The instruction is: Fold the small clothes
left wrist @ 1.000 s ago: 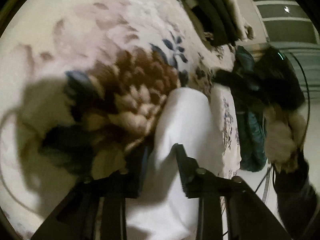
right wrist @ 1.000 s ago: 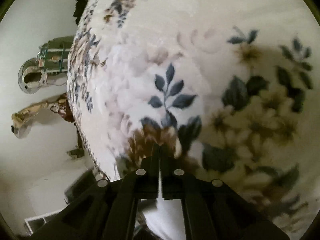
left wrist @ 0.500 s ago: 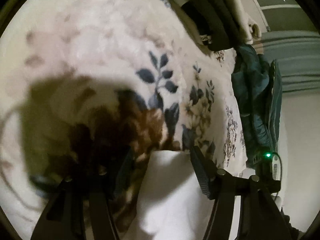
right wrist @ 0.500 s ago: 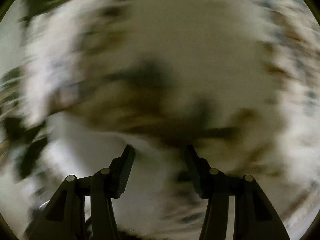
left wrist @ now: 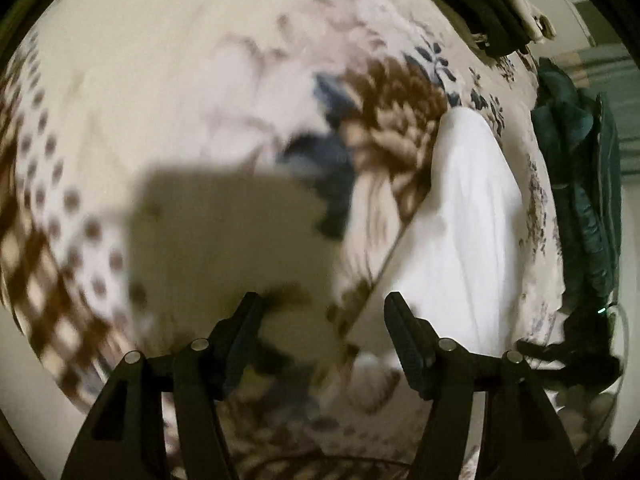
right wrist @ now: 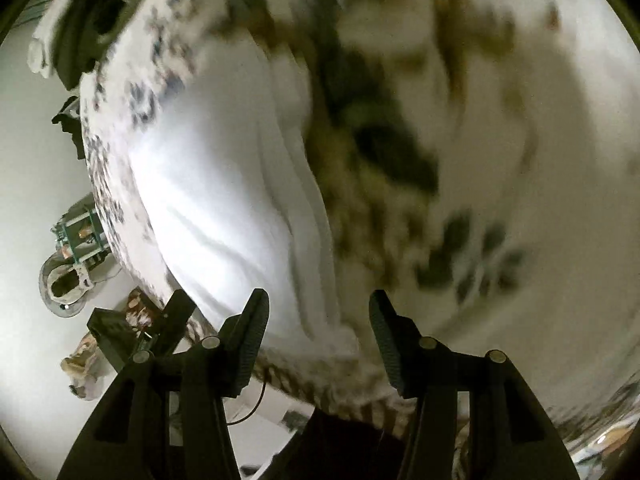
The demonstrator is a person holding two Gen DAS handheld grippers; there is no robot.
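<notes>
A white garment [left wrist: 464, 220] lies flat on the flowered blanket [left wrist: 200, 100], near the bed's edge. My left gripper [left wrist: 322, 316] is open and empty, hanging over the blanket just left of the garment. In the right wrist view the same white garment [right wrist: 224, 200] stretches from the upper middle down to my right gripper [right wrist: 318, 312], which is open and empty just above the garment's near end. Both views are blurred by motion.
Dark and pale clothes [left wrist: 500, 4] are piled at the far end of the bed. A teal garment [left wrist: 580, 184] hangs off the bed's right side. In the right wrist view the bed edge [right wrist: 100, 168] runs down the left, with floor clutter [right wrist: 72, 264] beyond it.
Both grippers have let go of the white garment and opened wide. The left gripper has drawn back and to the left of it. The right gripper has pulled back above its near end.
</notes>
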